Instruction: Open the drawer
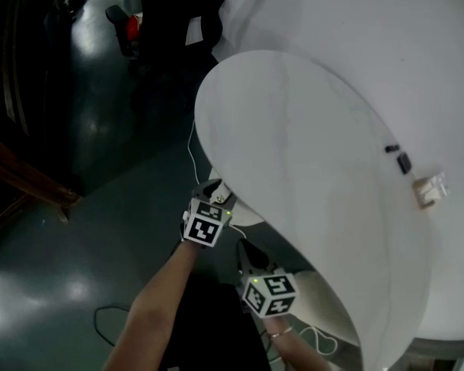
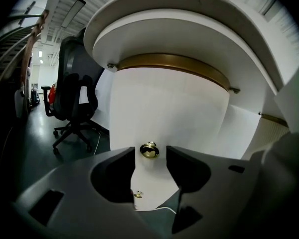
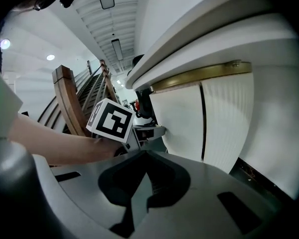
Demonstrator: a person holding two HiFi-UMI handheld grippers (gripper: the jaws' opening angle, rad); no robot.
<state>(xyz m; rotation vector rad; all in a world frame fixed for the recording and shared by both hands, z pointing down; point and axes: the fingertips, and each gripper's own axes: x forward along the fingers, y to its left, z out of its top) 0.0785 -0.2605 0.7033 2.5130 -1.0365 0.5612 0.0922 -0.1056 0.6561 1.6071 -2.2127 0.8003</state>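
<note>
Right gripper: jaws closed together with nothing between them. It is held beside the curved white pedestal and touches nothing.
Left gripper: jaws spread apart, one to either side of the brass knob. The pads stand just beside the knob; no grip on it can be made out.
Drawer front: curved white panel carrying that knob, directly ahead of the left gripper. A second, smaller knob sits lower on the same panel.
Drawer contents: not shown in any view.
Left gripper view only: the knobs, and a brass band where the pedestal meets the tabletop.
Right gripper view only: the left gripper from the side, its tip at the pedestal face, and a dark vertical seam between smooth and ribbed panels.
Head view only: the tabletop from above. It overhangs both grippers, left and right, and hides the knob.
On tabletop: a small dark item and a pale one, well apart from the grippers.
Beyond: a black office chair on the dark floor.
</note>
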